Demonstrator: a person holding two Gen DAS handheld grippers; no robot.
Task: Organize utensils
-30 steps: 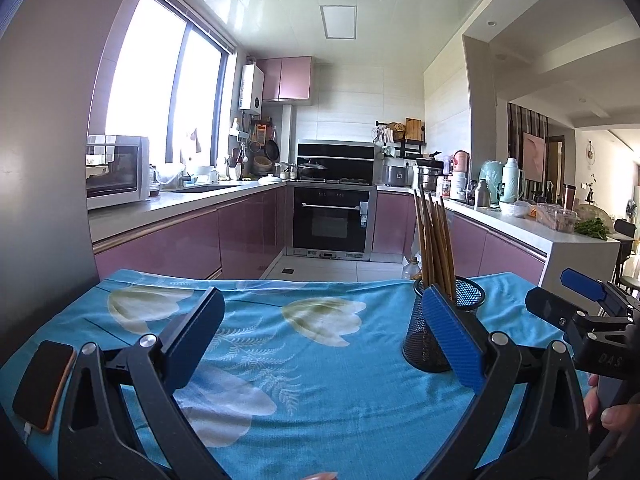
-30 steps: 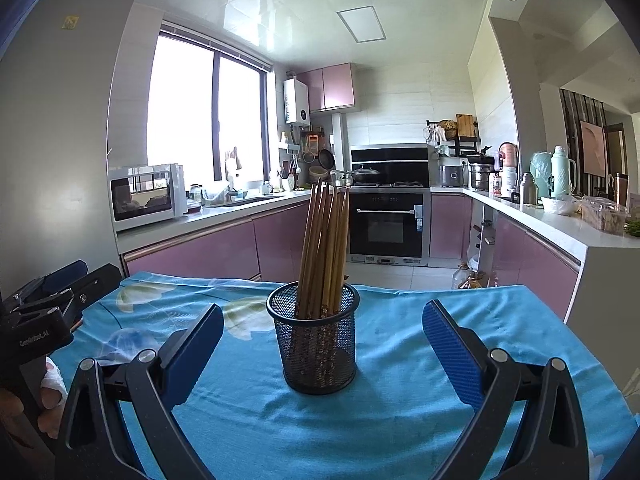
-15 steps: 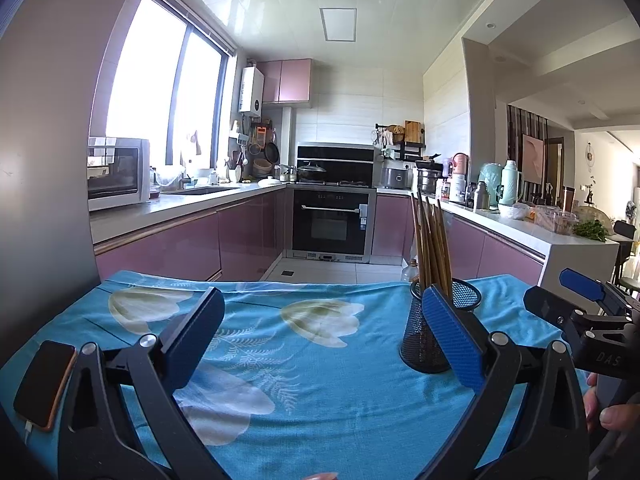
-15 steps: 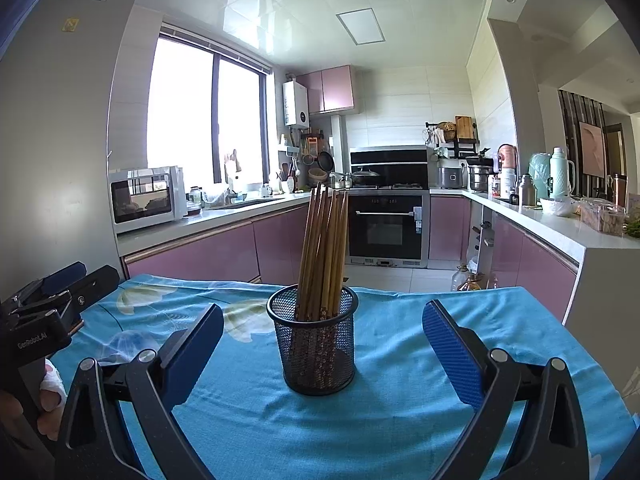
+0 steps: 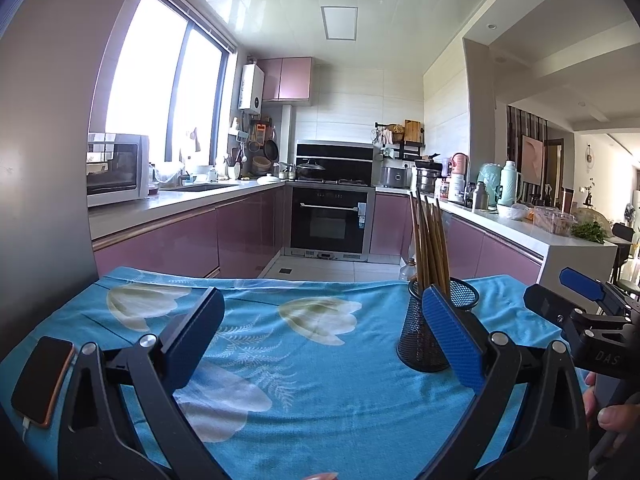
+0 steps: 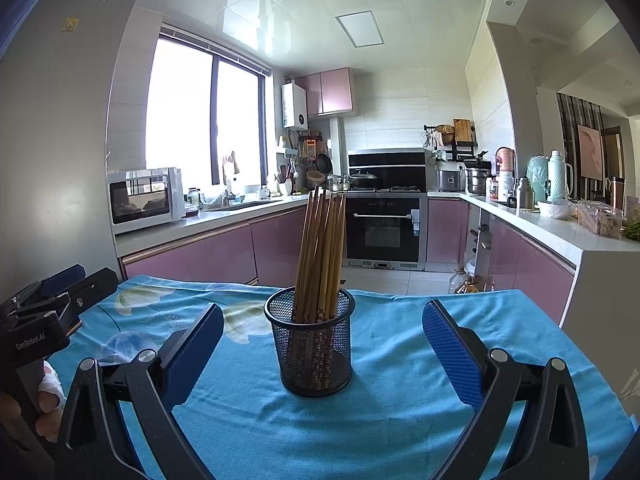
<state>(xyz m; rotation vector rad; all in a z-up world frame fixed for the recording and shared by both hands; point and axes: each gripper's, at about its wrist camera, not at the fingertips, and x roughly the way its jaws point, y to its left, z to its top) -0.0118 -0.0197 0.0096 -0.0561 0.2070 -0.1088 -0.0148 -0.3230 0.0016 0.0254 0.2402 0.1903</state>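
At twelve o'clock from our right gripper (image 6: pixel 323 342) stands the holder (image 6: pixel 312 350), chopsticks (image 6: pixel 320 252) upright inside. Both grippers gape wide, empty, left gripper (image 5: pixel 320 342) beside. We judge sorting hasn't begun; next, close on chopsticks.

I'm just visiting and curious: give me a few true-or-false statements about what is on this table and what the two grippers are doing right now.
1. The chopsticks stand in a black mesh holder. True.
2. The right gripper is clamped on the holder. False: its jaws are wide open, nothing held.
3. A phone lies on the blue tablecloth. True.
4. The left gripper holds a chopstick. False: it is open and holds nothing.
5. The holder lies tipped over. False: it stands upright.
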